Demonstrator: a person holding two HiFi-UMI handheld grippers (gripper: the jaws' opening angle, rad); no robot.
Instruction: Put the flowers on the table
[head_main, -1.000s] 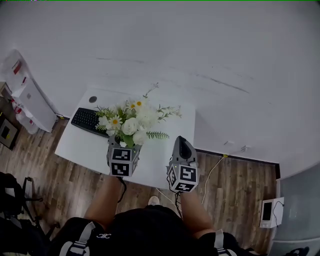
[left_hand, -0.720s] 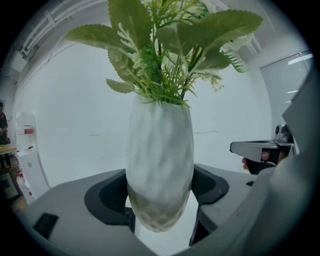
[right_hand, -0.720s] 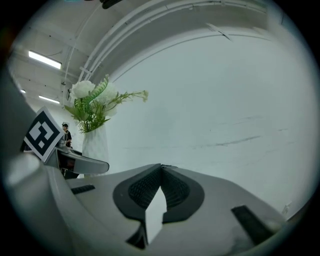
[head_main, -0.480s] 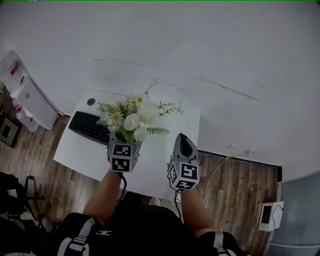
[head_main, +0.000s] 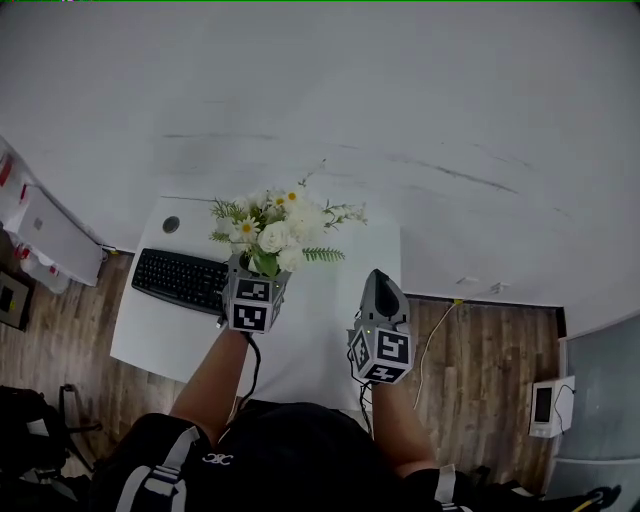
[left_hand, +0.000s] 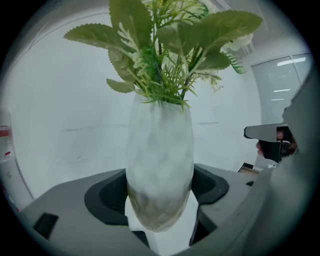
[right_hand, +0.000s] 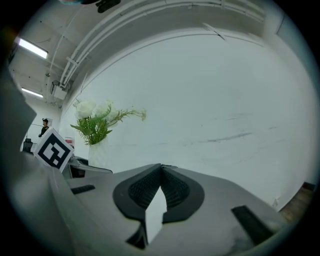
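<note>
A white vase (left_hand: 160, 170) of white flowers (head_main: 280, 232) and green leaves (left_hand: 165, 45) stands upright between the jaws of my left gripper (head_main: 252, 292), which is shut on the vase's lower body. In the head view the bouquet hangs over the middle of the white table (head_main: 330, 310). My right gripper (head_main: 380, 310) is to the right of it, shut, with nothing between its pads (right_hand: 172, 192). The right gripper view shows the vase and flowers (right_hand: 97, 125) at the left, in front of the white wall.
A black keyboard (head_main: 180, 280) lies on the left part of the table, with a small round dark thing (head_main: 171, 225) behind it. White cabinets (head_main: 45, 235) stand at the far left. A cable (head_main: 432, 335) trails on the wooden floor (head_main: 480, 350) at the right.
Both grippers have moved forward and a little to the right over the table, the left one carrying the vase. The keyboard now lies clear to the left of the bouquet.
</note>
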